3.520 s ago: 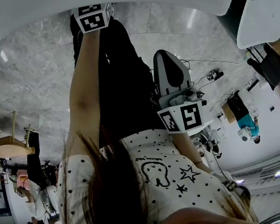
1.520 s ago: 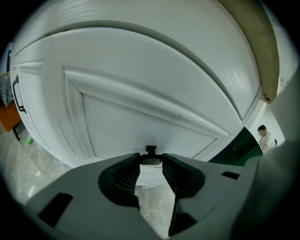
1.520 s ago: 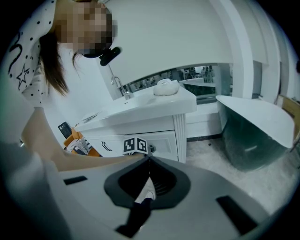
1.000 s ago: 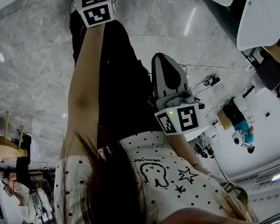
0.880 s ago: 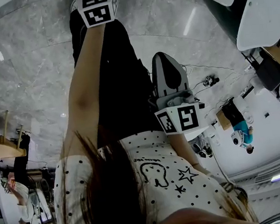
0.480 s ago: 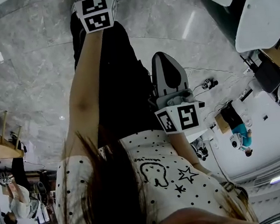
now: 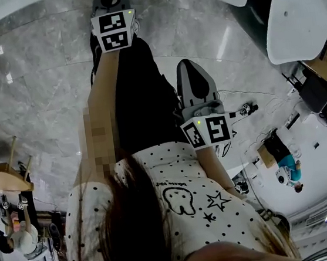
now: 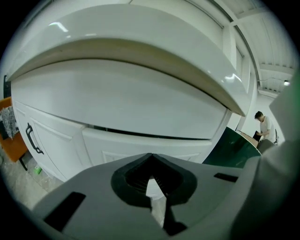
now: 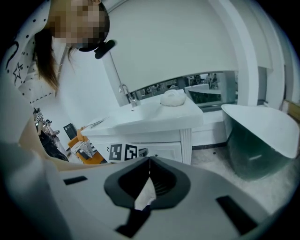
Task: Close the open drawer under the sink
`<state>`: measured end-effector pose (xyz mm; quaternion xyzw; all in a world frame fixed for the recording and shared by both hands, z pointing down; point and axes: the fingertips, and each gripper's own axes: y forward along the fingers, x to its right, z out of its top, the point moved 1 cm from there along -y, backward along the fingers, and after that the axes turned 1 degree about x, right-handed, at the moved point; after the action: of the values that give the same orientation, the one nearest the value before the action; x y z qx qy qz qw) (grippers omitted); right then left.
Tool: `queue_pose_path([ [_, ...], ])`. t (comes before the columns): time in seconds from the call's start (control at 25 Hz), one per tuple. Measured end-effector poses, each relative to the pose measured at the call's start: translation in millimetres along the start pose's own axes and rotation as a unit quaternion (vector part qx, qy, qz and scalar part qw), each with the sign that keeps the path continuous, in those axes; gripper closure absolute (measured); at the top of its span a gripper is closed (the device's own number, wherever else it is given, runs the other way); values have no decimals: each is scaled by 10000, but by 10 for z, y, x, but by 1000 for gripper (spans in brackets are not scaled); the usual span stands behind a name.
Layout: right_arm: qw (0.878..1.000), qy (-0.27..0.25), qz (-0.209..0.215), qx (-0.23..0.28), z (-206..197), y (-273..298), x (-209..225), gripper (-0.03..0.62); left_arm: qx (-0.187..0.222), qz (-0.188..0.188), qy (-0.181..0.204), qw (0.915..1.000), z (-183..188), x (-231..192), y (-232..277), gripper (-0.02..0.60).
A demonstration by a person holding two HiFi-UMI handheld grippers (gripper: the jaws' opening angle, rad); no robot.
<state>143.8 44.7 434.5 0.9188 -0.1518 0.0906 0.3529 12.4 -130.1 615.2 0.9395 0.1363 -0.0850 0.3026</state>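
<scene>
The left gripper [image 8: 151, 157] has its jaws shut tight, with nothing between them. They point at a white cabinet [image 8: 61, 145]. The drawer [image 8: 140, 103] is the wide white front in the middle of the left gripper view, under the big rim of the sink [image 8: 140, 42]. A thin dark gap runs along its bottom edge. I cannot tell if it is pushed all the way in. A black handle [image 8: 33, 139] sits on a door at the left edge.

The right gripper [image 9: 149, 160] also has its jaws shut on nothing. Past it, in the middle of its view, is a white sink with a tap [image 9: 127, 95]. A white tub [image 9: 262, 136] is at the right.

In the head view both grippers are over a grey stone floor [image 7: 36, 101].
</scene>
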Motion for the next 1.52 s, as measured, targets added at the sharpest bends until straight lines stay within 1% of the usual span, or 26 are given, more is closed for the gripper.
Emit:
queue_pose_path([
  [0.24,9998,63,-14,164,189,-190,45,580,111,42,86,9999,332,112,-313,577],
  [0.52,9993,-55,83,356,368,-318,4,580,332,134,-136,9993,668,150,-669,577],
  [0.64,9986,-116,137,500,502,-355,-20,580,422,154,-90,9990,823,195,-787,577],
  [0.8,9973,-151,203,689,669,-395,-70,580,320,207,-121,9992,907,202,-857,577],
  [1.0,9959,-235,247,834,808,-477,-88,580,407,187,-32,9990,1046,287,-977,577],
  [1.32,9932,-292,251,1098,1016,-624,-78,580,286,313,-35,9991,1196,322,-1096,577],
  [1.52,9910,-434,282,1235,1114,-653,-76,580,251,298,97,9992,1257,353,-1140,577],
])
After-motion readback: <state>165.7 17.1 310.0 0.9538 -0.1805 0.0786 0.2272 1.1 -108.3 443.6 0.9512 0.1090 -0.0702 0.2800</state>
